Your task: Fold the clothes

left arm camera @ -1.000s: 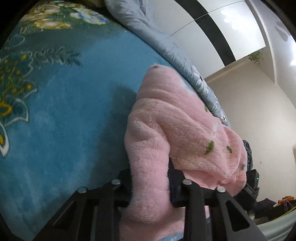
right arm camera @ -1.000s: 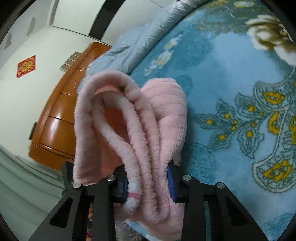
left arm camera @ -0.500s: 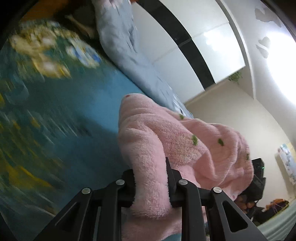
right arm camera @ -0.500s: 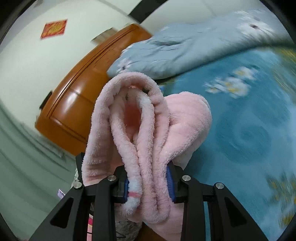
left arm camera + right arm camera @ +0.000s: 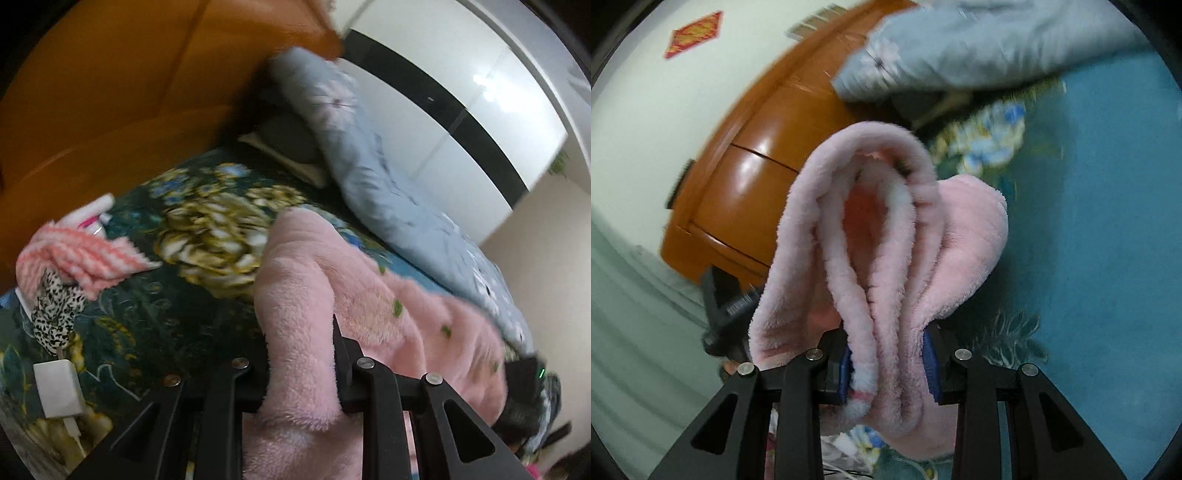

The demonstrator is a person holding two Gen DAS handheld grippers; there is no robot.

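A fluffy pink garment (image 5: pixel 354 314) with small green marks hangs folded between my two grippers above the blue flowered bedspread (image 5: pixel 155 317). My left gripper (image 5: pixel 301 373) is shut on one bunched edge of it. My right gripper (image 5: pixel 888 365) is shut on the other end, where several pink layers (image 5: pixel 886 236) loop up from between the blue pads. The right gripper's black body shows at the far right of the left wrist view (image 5: pixel 524 391).
A pink-and-white striped garment (image 5: pixel 74 254) and a black-and-white spotted cloth (image 5: pixel 55 314) lie by the wooden headboard (image 5: pixel 110 92). A white charger (image 5: pixel 57 387) lies near them. A grey-blue quilt (image 5: pixel 388 199) is heaped along the bed's far side.
Both grippers have swung with the pink garment toward the head of the bed. The headboard, quilt end and the striped and spotted clothes have come into view.
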